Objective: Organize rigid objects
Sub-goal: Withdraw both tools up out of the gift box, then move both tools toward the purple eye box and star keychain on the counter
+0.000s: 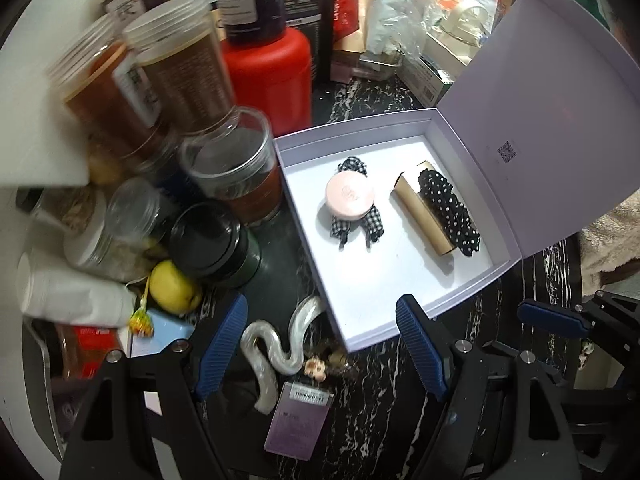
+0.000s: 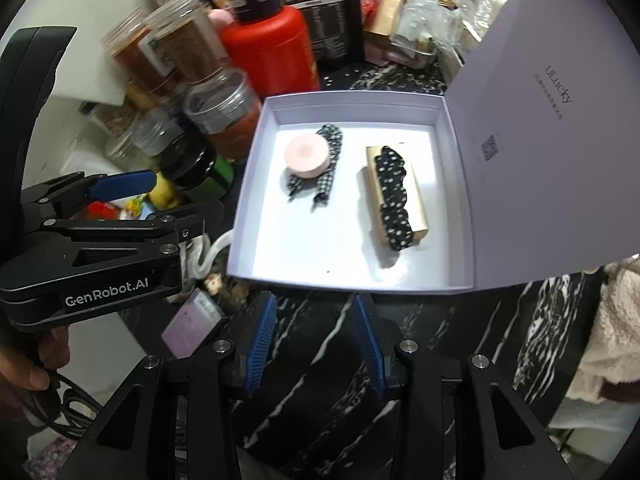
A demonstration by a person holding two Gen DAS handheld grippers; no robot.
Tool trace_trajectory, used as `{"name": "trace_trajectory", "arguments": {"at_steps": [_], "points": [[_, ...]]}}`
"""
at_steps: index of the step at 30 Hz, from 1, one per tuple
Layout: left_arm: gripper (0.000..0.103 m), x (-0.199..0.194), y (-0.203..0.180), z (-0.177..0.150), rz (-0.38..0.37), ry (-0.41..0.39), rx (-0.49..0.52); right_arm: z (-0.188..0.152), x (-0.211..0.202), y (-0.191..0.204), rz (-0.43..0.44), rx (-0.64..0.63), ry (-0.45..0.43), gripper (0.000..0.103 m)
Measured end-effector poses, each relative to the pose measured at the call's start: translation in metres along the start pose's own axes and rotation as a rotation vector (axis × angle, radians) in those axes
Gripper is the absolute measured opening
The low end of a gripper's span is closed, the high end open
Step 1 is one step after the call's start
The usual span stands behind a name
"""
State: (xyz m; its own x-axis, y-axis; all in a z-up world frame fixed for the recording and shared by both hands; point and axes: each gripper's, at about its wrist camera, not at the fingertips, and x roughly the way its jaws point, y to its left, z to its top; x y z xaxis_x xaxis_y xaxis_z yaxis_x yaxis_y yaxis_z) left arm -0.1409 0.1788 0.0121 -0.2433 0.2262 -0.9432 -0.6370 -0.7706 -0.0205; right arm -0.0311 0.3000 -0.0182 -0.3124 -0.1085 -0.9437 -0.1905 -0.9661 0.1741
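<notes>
A pale lavender box [image 1: 400, 280] [image 2: 320, 248] lies open on the black marble counter, its lid [image 1: 540, 128] standing up on the right. Inside are a round pink compact [image 1: 349, 199] [image 2: 306, 156] on a checkered scrunchie, and a gold bar [image 1: 420, 216] [image 2: 416, 216] wrapped in a polka-dot scrunchie [image 1: 452, 212]. My left gripper [image 1: 320, 340] [image 2: 148, 200] hangs open over a pearly wavy hair clip [image 1: 276, 352] and a purple card [image 1: 298, 428] by the box's near corner, touching neither. My right gripper [image 2: 316, 344] is open over bare marble in front of the box, holding nothing.
Several jars [image 1: 236, 164], a red bottle [image 1: 272, 64], a black-lidded tin [image 1: 208, 240] and a yellow fruit [image 1: 174, 286] crowd the box's left side. Bags and packets [image 1: 400, 28] pile up behind. A fluffy cloth [image 2: 608, 328] lies at the right.
</notes>
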Motion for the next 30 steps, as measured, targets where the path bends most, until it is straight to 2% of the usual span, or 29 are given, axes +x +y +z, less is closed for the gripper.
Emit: {"name": "trace_trajectory", "arguments": {"at_steps": [23,25,26,30], "points": [[0.077,-0.037,0.057,-0.081,0.062,-0.033,-0.205,-0.033,0.003,0.07,0.067,-0.198,0.022,0.041],[0.077,-0.039,0.062,-0.089,0.07,-0.035,-0.226,-0.035,0.003,0.075,0.073,-0.213,0.024,0.043],[0.077,-0.04,0.065,-0.094,0.075,-0.035,-0.241,-0.037,0.003,0.078,0.077,-0.219,0.025,0.047],[0.077,-0.042,0.075,-0.11,0.084,-0.031,-0.288,-0.044,0.006,0.09,0.1,-0.244,0.033,0.048]]}}
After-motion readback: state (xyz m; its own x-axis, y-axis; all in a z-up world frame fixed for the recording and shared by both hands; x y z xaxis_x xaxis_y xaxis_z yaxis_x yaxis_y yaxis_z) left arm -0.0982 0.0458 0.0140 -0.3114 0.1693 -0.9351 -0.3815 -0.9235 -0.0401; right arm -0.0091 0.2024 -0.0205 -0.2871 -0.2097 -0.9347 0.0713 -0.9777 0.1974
